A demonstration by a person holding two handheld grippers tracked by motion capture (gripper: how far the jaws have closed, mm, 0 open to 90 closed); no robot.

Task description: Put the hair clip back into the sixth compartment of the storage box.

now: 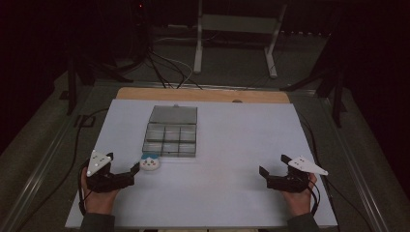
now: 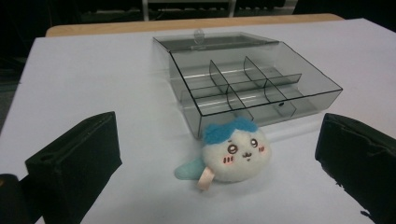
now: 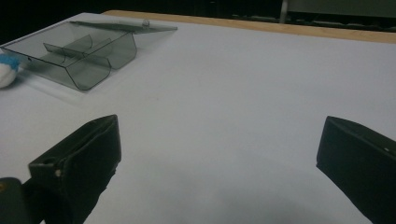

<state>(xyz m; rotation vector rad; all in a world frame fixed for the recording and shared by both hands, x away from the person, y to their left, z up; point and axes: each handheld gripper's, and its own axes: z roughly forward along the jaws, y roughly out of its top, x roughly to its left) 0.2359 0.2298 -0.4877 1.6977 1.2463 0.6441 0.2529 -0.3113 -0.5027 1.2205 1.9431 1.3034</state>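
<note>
A small white plush toy (image 1: 150, 162) (image 2: 235, 155) with blue hair and a face lies on the white table, just in front of the near left corner of a clear grey compartment box (image 1: 170, 132) (image 2: 247, 81) whose lid lies open behind it. My left gripper (image 1: 122, 166) (image 2: 219, 163) stands open just left of the toy, jaws wide, the toy a little ahead between them. My right gripper (image 1: 273, 164) (image 3: 219, 158) is open over bare table at the right front. The box (image 3: 81, 53) and an edge of the toy (image 3: 5, 70) lie far to its left.
The white table top (image 1: 232, 145) has a wooden strip along its far edge (image 1: 203, 94). Beyond it stand a white metal frame (image 1: 237, 29) and cables on a dark floor. The box's compartments look empty.
</note>
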